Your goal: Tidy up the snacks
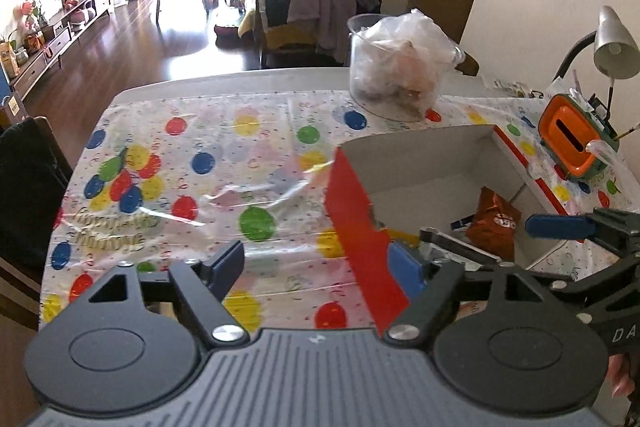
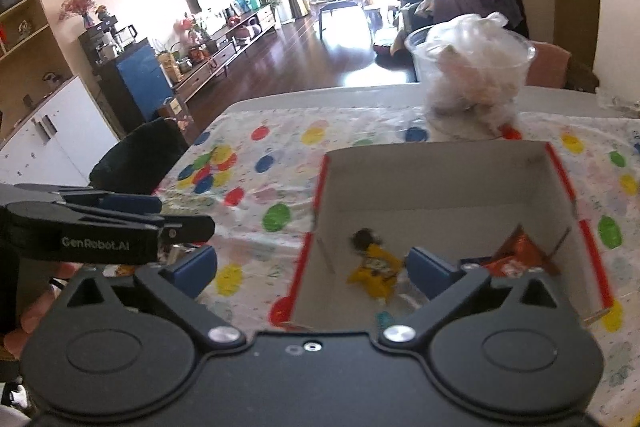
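Observation:
An open cardboard box (image 2: 444,183), red outside and white inside, stands on the balloon-print tablecloth (image 1: 224,163). On its floor lie a yellow snack packet (image 2: 374,269) and an orange snack bag (image 2: 516,259), the latter also seen as orange bag (image 1: 494,223) in the left wrist view. My right gripper (image 2: 312,269) hovers over the box's near wall, open, nothing between its blue pads. My left gripper (image 1: 316,267) hangs open and empty at the box's (image 1: 360,219) left red wall, over the cloth. Other small packets in the box are partly hidden.
A clear plastic tub (image 1: 396,67) stuffed with plastic bags stands at the table's far edge behind the box. An orange and green holder (image 1: 572,143) and a desk lamp (image 1: 614,47) are at the right. A chair with dark cloth (image 1: 24,187) is at the left edge.

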Available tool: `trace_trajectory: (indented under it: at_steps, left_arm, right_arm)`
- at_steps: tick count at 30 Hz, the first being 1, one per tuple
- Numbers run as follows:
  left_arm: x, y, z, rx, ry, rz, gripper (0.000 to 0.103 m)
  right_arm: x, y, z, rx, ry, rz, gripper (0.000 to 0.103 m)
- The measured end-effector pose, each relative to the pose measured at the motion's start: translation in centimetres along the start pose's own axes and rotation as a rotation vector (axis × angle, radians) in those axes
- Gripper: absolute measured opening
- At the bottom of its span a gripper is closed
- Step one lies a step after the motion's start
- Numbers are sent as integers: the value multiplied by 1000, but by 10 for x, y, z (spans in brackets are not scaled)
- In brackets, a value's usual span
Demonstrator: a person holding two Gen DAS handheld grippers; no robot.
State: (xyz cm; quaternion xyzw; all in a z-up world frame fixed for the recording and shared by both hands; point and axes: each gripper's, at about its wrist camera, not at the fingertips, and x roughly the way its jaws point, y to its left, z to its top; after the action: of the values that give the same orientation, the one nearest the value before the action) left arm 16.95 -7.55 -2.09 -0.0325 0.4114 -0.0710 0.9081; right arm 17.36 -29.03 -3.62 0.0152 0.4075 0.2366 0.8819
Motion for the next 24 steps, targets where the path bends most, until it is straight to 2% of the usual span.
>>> trace_trajectory:
  at_steps: [5, 11, 14, 24]
  left_arm:
    - [-13, 37, -7, -21, -29, 18, 82]
    - [-19, 88, -13, -44, -10, 39, 83]
    - [-19, 114, -18, -54, 21, 44, 83]
    - [-3, 193, -34, -91, 137, 59, 83]
  right_arm:
    - [7, 31, -5, -27, -32, 21, 102]
    - [24, 63, -10, -51, -40, 7, 102]
    - [36, 81, -15, -94, -26, -28, 102]
    - [77, 128, -34, -162, 75, -36, 102]
